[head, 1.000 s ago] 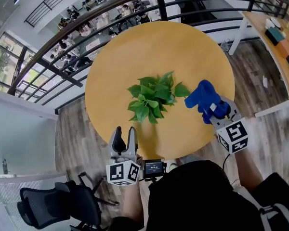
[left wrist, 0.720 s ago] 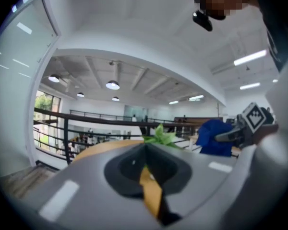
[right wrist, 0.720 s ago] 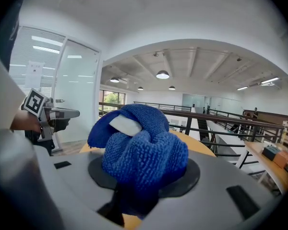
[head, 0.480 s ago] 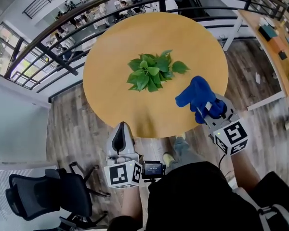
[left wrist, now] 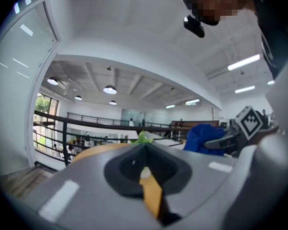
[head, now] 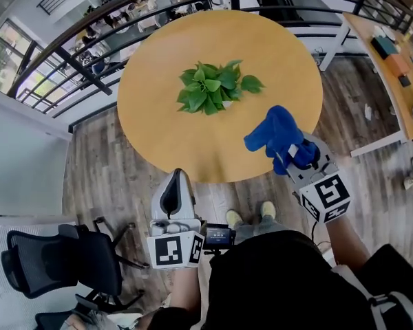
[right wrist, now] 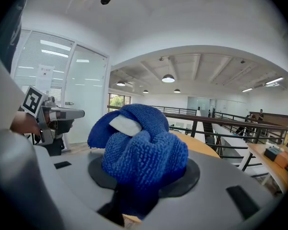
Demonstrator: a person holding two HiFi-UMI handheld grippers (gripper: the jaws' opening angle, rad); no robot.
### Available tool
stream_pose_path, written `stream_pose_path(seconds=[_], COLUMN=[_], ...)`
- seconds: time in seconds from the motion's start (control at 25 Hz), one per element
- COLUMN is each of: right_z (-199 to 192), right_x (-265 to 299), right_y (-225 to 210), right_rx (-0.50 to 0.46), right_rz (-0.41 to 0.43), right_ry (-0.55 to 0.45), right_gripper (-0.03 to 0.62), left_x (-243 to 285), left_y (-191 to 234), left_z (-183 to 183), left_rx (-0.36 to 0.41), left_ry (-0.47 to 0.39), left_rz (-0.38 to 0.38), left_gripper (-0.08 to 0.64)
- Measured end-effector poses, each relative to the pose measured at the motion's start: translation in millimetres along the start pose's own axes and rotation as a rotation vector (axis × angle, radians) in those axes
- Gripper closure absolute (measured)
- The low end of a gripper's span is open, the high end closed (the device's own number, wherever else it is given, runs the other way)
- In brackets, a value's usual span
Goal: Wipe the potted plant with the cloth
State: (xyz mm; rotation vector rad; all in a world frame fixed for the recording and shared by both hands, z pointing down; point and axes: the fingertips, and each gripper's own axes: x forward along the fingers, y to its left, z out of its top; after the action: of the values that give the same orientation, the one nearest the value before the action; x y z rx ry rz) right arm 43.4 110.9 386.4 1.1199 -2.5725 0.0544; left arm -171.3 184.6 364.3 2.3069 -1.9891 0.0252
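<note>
A green leafy potted plant (head: 210, 86) stands near the middle of the round wooden table (head: 158, 136). My right gripper (head: 283, 145) is shut on a bunched blue cloth (head: 274, 134), held over the table's near right edge, short of the plant. The cloth (right wrist: 137, 147) fills the right gripper view. My left gripper (head: 175, 188) is shut with nothing in it, off the table's near edge, over the floor. In the left gripper view only a leaf tip (left wrist: 143, 138) shows above the shut jaws, and the cloth (left wrist: 204, 137) shows at right.
A black railing (head: 89, 43) runs behind the table. A black office chair (head: 62, 267) stands at the lower left. A second table (head: 392, 53) with small items is at the far right. Wooden floor (head: 103, 177) surrounds the round table.
Both grippers have drawn back from the plant toward the person. The left gripper's jaws, open a second ago, have shut. The right gripper keeps hold of the cloth.
</note>
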Motion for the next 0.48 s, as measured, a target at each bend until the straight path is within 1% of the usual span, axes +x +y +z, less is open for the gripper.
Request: stream_pose_path(seconds=[0.2, 0.36, 0.48], right_z=[-4, -8, -8], right_x=[-7, -14, -15], right_y=[-8, -23, -26], right_rx=[0.014, 0.027, 0.031], right_rz=[0.042, 0.057, 0.063], right_ry=[-0.013, -0.026, -0.03], right_gripper=[0.419, 0.419, 0.419], left_x=[4, 15, 19], left_y=[-24, -46, -52], left_z=[5, 9, 12], left_rx=[0.024, 0.035, 0.039], left_ry=[0.004, 0.011, 0.012], left_rz=[0.012, 0.008, 0.005], left_gripper=[0.56, 0.56, 0.56])
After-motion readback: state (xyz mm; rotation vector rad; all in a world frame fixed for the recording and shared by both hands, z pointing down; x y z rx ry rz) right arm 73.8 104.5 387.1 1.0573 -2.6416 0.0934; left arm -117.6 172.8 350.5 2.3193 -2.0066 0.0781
